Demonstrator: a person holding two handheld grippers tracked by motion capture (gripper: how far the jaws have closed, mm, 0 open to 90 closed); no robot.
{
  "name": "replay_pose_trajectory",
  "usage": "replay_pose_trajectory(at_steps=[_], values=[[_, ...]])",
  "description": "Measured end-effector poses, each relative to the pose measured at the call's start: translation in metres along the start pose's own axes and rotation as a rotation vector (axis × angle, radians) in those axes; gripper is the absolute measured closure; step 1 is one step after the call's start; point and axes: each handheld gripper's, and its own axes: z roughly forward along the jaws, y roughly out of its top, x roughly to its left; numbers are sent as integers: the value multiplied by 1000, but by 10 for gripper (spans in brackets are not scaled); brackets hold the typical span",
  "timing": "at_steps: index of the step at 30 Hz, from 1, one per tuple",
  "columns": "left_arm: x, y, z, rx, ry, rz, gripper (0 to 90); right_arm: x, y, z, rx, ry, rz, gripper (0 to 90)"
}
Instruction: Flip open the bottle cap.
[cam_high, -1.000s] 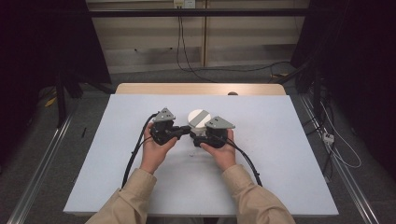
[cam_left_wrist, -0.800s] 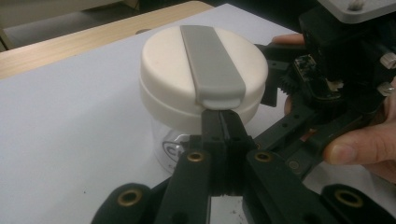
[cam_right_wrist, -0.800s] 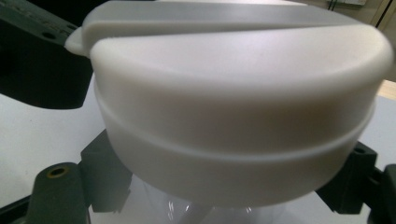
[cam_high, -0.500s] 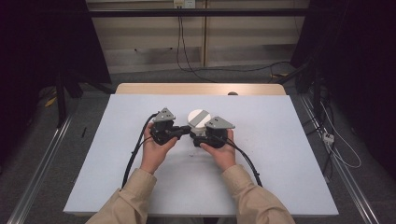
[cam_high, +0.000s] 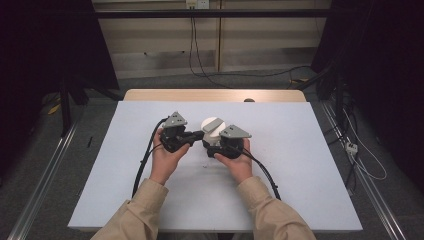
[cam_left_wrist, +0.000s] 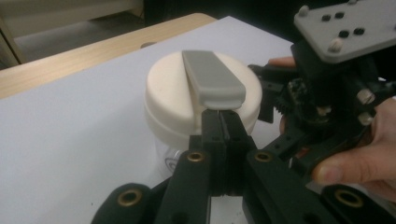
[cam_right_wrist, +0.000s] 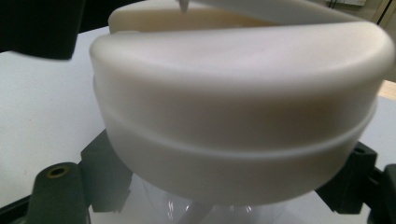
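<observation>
A clear jar with a wide cream lid (cam_high: 212, 126) stands on the white table top, between my two grippers. A grey bar handle (cam_left_wrist: 212, 77) runs across the lid (cam_left_wrist: 177, 100). My left gripper (cam_left_wrist: 223, 122) is shut, its tips against the lid's rim just under the near end of that bar; I cannot tell whether they pinch anything. In the high view the left gripper (cam_high: 196, 135) comes in from the jar's left. My right gripper (cam_right_wrist: 224, 207) is shut on the jar's clear body below the lid (cam_right_wrist: 243, 116), with one finger (cam_right_wrist: 105, 179) on each side.
The white board (cam_high: 300, 160) covers a wooden table whose bare edge (cam_high: 215, 95) runs along the back. Black cables (cam_high: 142, 165) trail from both grippers toward the person. A hand (cam_left_wrist: 369, 161) holds the right gripper's body. Metal rails run along the floor on both sides.
</observation>
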Motion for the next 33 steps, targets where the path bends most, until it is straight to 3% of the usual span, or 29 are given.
replay_pose_trajectory(at_steps=[12,33], values=[[-2,17,1,-9,24,27,900,0,0,0,1,1,-1,187],[-4,36,8,-10,26,39,900,0,0,0,3,2,2,187]])
